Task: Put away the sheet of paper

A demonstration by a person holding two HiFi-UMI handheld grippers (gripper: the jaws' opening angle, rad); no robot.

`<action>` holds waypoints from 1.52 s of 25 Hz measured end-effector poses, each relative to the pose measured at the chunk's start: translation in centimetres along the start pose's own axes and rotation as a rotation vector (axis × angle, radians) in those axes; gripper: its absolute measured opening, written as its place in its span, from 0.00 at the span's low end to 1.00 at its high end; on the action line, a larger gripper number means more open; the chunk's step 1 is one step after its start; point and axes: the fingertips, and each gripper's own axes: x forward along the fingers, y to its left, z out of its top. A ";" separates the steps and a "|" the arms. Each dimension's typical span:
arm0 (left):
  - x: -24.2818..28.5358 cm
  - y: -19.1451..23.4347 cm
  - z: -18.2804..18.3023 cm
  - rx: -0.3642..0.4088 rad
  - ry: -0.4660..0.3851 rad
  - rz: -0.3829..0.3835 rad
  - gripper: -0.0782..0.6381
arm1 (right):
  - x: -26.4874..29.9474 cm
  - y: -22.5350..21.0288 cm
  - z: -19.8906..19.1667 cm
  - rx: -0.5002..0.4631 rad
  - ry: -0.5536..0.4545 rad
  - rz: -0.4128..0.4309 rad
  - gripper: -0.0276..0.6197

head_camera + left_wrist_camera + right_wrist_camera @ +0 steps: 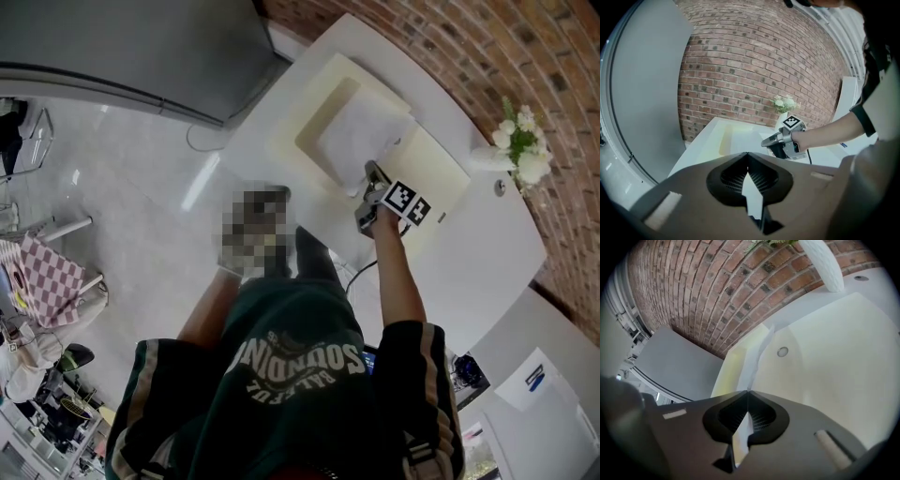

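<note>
Left gripper (747, 153) cannot be made out in the head view, where a blurred patch lies over that spot. Its own view shows the fingers closed tip to tip, with a white sliver in the gap behind them that cannot be identified. Right gripper (371, 176) is at the near side of the tray (284, 141), fingers closed on the sheet (361, 131). In its own view the sheet runs edge-on away from the tips, its far end hard to trace against the cream. In the head view the sheet lies over the tray's recess, its near corner hidden at the fingers. The person's torso cuts off the near edge of the surface (487, 253). The tray sits toward the surface's left end, close to the curved edge, with floor (141, 187) and a grey cabinet (122, 47) beyond. White surface spreads right of the tray to the vase (489, 157) by the brick wall (562, 94).
</note>
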 end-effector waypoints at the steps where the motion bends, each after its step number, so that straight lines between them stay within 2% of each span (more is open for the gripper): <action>1: -0.2 0.1 -0.1 -0.004 0.000 0.005 0.12 | 0.3 0.1 -0.1 0.000 0.006 0.001 0.05; 5: -0.8 0.7 -0.4 -0.012 0.005 0.023 0.12 | 1.5 0.8 -0.5 0.002 0.037 0.010 0.05; 15: -1.9 1.5 -1.1 -0.040 0.001 0.066 0.12 | 4.1 1.7 -2.3 -0.064 0.171 -0.006 0.08; 18: -2.2 1.7 -1.3 -0.043 0.000 0.075 0.12 | 4.6 1.4 -2.9 -0.113 0.214 -0.036 0.14; 21: -2.6 1.7 -1.4 -0.046 -0.001 0.077 0.12 | 4.6 1.0 -3.3 -0.160 0.245 -0.074 0.25; 25: -2.9 1.7 -1.3 -0.040 -0.007 0.070 0.12 | 3.7 0.8 -3.2 -0.192 0.220 -0.107 0.29; 29: -2.7 1.2 -0.9 -0.028 -0.022 0.052 0.12 | 2.1 1.3 -2.8 -0.216 0.161 -0.097 0.28; 33: -2.8 0.6 -0.3 -0.013 -0.039 0.037 0.12 | 0.2 2.7 -2.8 -0.275 0.081 -0.051 0.16; 38: -3.0 0.0 0.9 0.014 -0.067 0.016 0.12 | -2.5 4.6 -2.6 -0.380 -0.012 -0.049 0.07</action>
